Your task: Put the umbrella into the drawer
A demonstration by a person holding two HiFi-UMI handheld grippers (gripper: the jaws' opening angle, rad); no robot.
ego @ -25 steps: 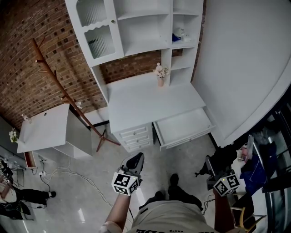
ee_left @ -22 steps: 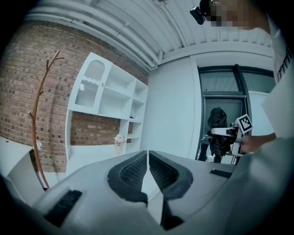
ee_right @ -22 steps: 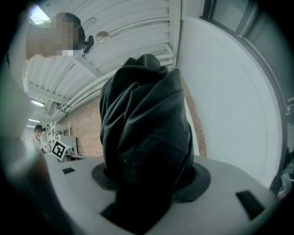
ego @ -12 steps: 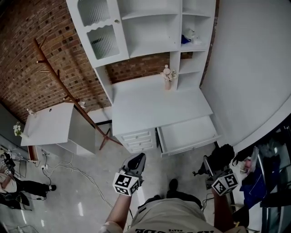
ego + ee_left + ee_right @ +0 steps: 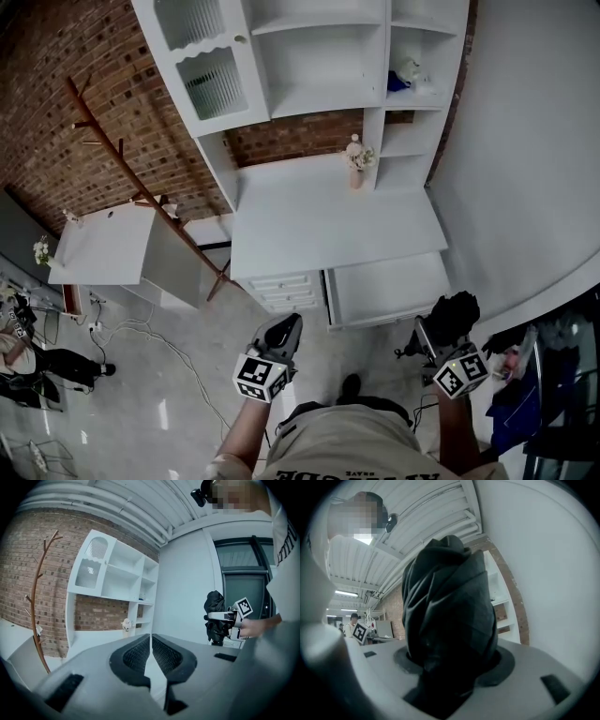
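Note:
In the head view the black folded umbrella (image 5: 453, 317) is gripped in my right gripper (image 5: 433, 339), just off the front right corner of the open white drawer (image 5: 384, 289) under the desk top (image 5: 328, 225). The right gripper view is filled by the umbrella (image 5: 450, 616), bunched between the jaws of the right gripper (image 5: 450, 667). My left gripper (image 5: 284, 328) hangs over the floor in front of the small drawer stack (image 5: 281, 286). Its jaws (image 5: 151, 641) are closed with nothing between them. The left gripper view also catches the umbrella (image 5: 214, 609) off to the right.
A vase of flowers (image 5: 355, 159) stands at the back of the desk under the white shelf hutch (image 5: 319, 56). A wooden coat rack (image 5: 141, 187) leans left of the desk, beside a white side table (image 5: 98, 248). Cables (image 5: 141, 333) trail on the floor at left.
The person has stepped closer to the desk. The right gripper with the umbrella has moved up to the drawer's front right corner. The left gripper stays low and shut.

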